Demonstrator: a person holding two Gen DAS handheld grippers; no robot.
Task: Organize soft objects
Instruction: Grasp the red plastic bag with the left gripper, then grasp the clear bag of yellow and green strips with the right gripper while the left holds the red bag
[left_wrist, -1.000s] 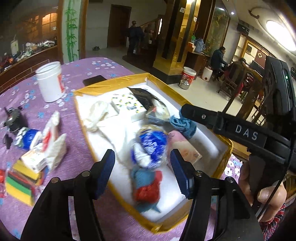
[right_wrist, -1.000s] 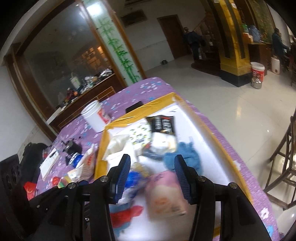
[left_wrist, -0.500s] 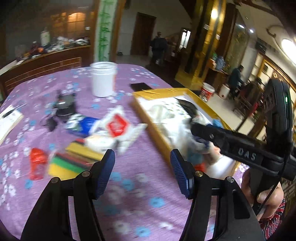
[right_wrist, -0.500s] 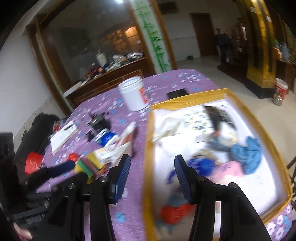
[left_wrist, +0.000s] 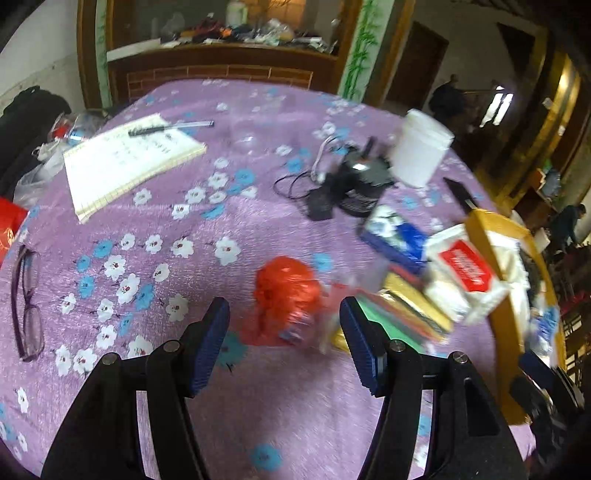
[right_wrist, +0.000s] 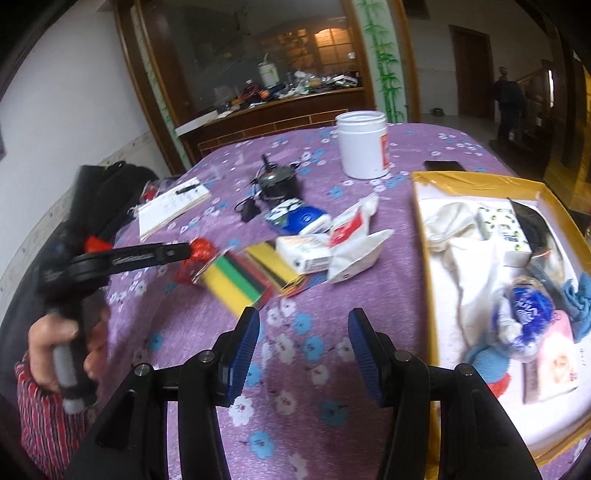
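A crinkly red bag (left_wrist: 286, 295) lies on the purple flowered cloth, just ahead of my left gripper (left_wrist: 284, 343), whose jaws stand open on either side of it without touching. Right of it lie a stack of yellow, green and red pads (left_wrist: 406, 314), a white packet with a red label (left_wrist: 461, 273) and a blue packet (left_wrist: 399, 236). My right gripper (right_wrist: 303, 343) is open and empty above bare cloth, left of the yellow-rimmed box (right_wrist: 424, 258). That box holds a white cloth (right_wrist: 461, 236), a blue-and-white bundle (right_wrist: 524, 310), a pink packet (right_wrist: 554, 354) and a blue rag (right_wrist: 580, 295).
A white jar (right_wrist: 364, 147), a black device with cables (right_wrist: 275, 184), a notepad with a pen (left_wrist: 129, 162) and a pair of glasses (left_wrist: 26, 306) lie on the table. A person's hand (right_wrist: 55, 332) grips the left tool's handle. A dark phone (right_wrist: 443, 165) lies behind the box.
Both grippers have swung left, away from the box. The left one now sits over the red bag; the right one is over cloth beside the box. Both stayed open.
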